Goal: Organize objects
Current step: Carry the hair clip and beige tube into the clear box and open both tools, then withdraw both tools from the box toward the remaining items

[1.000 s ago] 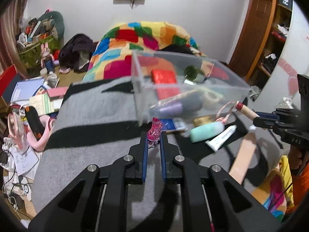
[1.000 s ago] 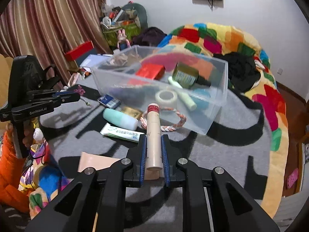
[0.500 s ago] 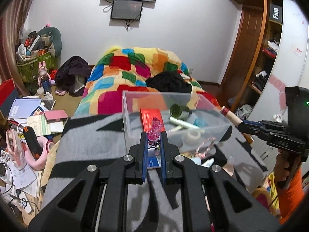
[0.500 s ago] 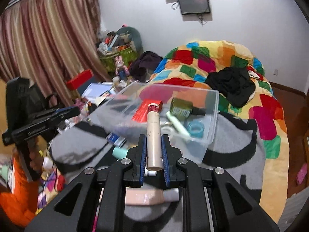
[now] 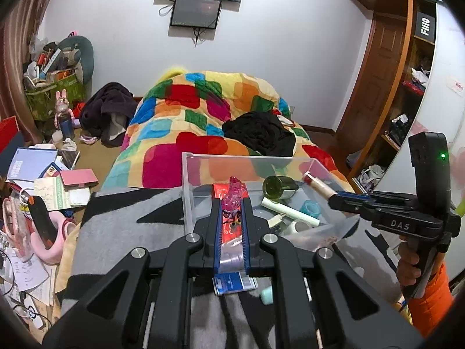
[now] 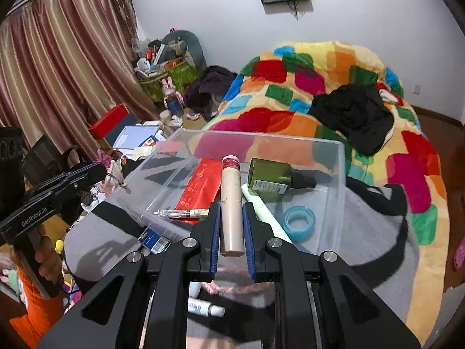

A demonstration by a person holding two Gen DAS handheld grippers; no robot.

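A clear plastic box (image 5: 188,186) (image 6: 339,168) stands on the grey and black blanket. My left gripper (image 5: 231,200) is shut on a small pink translucent trinket (image 5: 234,193), held over the box's near wall. My right gripper (image 6: 231,206) is shut on a beige tube with a red-banded cap (image 6: 231,200), also above the box; that tube (image 5: 318,186) shows at the right in the left wrist view. Inside the box lie a red packet (image 6: 200,186), a green bottle (image 6: 270,179), a pale green stick (image 6: 261,209), a blue tape roll (image 6: 299,221) and a small vial (image 6: 180,212).
In front of the box lie a blue card (image 5: 234,282), a mint bottle (image 5: 267,295), a white tube (image 6: 203,309) and a pink cord (image 6: 229,283). A colourful quilt (image 5: 203,122) with black clothes (image 5: 258,133) lies behind. Books and clutter (image 5: 43,180) cover the floor at left.
Both grippers have risen and moved over the box with their loads. The views now look down into the box from above instead of through its side wall.
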